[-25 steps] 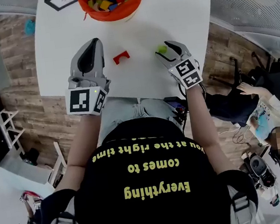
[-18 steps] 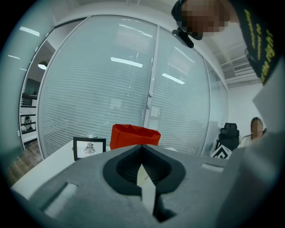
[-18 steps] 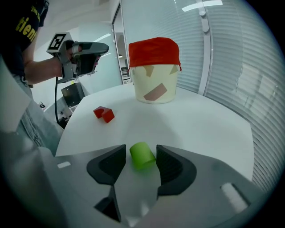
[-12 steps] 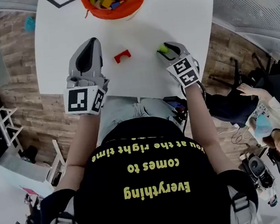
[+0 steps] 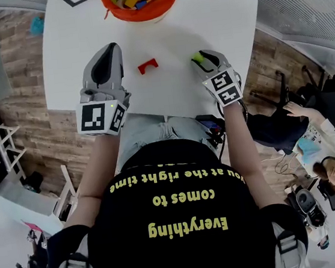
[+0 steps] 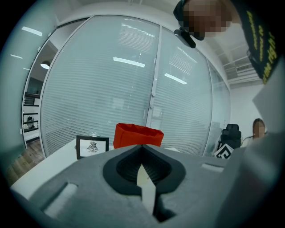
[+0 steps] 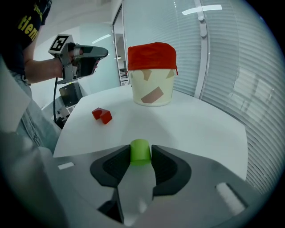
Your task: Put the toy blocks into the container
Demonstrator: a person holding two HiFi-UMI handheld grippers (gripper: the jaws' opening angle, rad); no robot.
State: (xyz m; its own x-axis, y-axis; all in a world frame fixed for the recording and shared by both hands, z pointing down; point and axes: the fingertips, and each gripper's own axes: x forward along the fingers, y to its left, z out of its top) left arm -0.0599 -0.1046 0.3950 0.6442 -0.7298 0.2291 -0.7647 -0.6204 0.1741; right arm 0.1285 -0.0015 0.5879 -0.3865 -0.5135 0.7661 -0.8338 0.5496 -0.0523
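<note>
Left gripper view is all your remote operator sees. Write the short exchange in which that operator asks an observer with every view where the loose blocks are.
Operator: Are any blocks left outside the container?
Observer: Yes, a red block lies loose on the table, short of the container.
Operator: Any others?
Observer: A green block sits between the jaws of the right gripper, which have just been closing and now touch it on both sides.
</note>
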